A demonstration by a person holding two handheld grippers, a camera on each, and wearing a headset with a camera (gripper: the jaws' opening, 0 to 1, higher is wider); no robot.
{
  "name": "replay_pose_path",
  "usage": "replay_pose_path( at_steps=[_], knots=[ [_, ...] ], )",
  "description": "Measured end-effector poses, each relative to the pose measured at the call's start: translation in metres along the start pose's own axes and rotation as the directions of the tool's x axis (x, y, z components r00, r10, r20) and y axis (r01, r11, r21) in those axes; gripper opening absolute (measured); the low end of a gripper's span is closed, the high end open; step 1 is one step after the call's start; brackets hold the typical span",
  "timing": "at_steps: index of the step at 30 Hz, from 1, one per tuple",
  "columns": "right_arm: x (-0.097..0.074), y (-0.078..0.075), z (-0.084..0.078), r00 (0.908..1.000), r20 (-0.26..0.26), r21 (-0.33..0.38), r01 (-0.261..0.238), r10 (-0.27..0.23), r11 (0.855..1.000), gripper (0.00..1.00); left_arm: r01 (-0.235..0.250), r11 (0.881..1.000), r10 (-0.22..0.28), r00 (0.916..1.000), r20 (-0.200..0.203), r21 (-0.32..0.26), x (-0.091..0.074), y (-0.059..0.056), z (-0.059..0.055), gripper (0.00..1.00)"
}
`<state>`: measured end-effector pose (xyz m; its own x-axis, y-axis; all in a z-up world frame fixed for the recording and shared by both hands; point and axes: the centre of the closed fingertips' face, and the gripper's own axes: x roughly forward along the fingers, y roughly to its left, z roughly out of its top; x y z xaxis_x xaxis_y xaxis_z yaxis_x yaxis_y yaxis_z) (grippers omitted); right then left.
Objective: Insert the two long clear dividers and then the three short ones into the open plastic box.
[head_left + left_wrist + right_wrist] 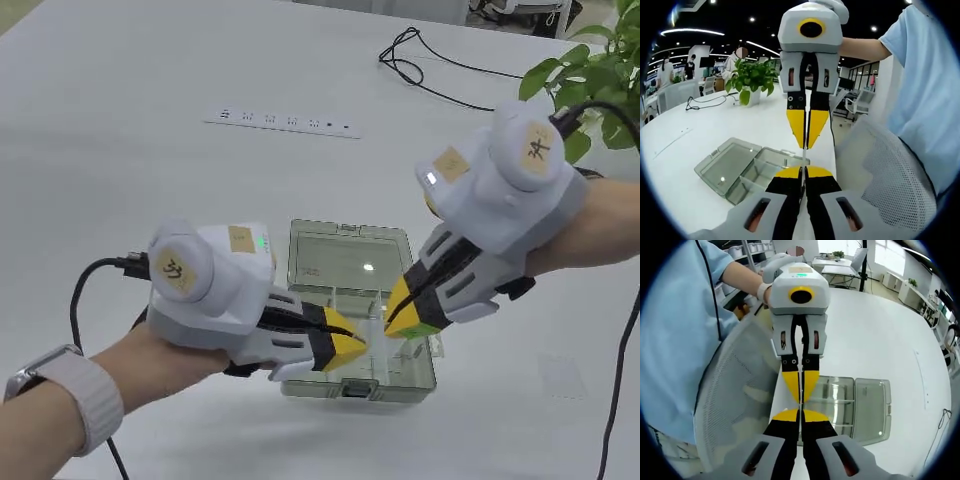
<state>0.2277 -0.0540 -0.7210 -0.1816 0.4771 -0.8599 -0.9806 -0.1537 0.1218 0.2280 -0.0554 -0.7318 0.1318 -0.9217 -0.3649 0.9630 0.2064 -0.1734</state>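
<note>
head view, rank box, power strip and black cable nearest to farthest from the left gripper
1. box, directly under the left gripper, which is shut on a divider.
2. power strip, farther back, mid-table.
3. cable, far back, to the right.

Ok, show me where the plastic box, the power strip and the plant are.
plastic box [345, 255], head view, on its open lid
power strip [283, 122], head view, middle of its top face
plant [751, 77], left gripper view, on its leaves

opposed gripper views (shared: box [760, 172])
</note>
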Motion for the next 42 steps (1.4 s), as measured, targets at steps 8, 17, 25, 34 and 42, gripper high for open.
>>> replay_pose_path(
  at_steps=[8,17,25,34,42],
  knots=[
    [0.002,0.0,0.004,1.0,0.008,0.009,0.002,-0.002,1.0,0.02,-0.037,0.999,0.037,0.9991,0.02,0.006,-0.001,0.006,0.002,0.17],
    [0.002,-0.003,-0.001,0.9999,-0.013,0.051,0.008,-0.008,0.999,0.02,-0.132,0.991,0.132,0.9912,-0.014,0.012,-0.008,0.023,-0.008,0.58],
    [0.002,-0.007,-0.002,0.9994,-0.022,0.069,0.028,-0.027,0.997,0.02,-0.203,0.979,0.203,0.9792,-0.006,0.0,-0.018,0.037,-0.013,0.85],
    [-0.001,-0.029,-0.007,0.9977,-0.013,0.106,0.068,-0.067,0.992,0.02,-0.252,0.968,0.252,0.9677,-0.015,-0.007,-0.03,0.046,-0.02,1.0],
    [0.002,-0.041,-0.013,0.9954,-0.027,0.119,0.095,-0.092,0.988,0.02,-0.263,0.965,0.262,0.9646,-0.027,-0.014,-0.036,0.046,-0.028,1.0]
  ],
)
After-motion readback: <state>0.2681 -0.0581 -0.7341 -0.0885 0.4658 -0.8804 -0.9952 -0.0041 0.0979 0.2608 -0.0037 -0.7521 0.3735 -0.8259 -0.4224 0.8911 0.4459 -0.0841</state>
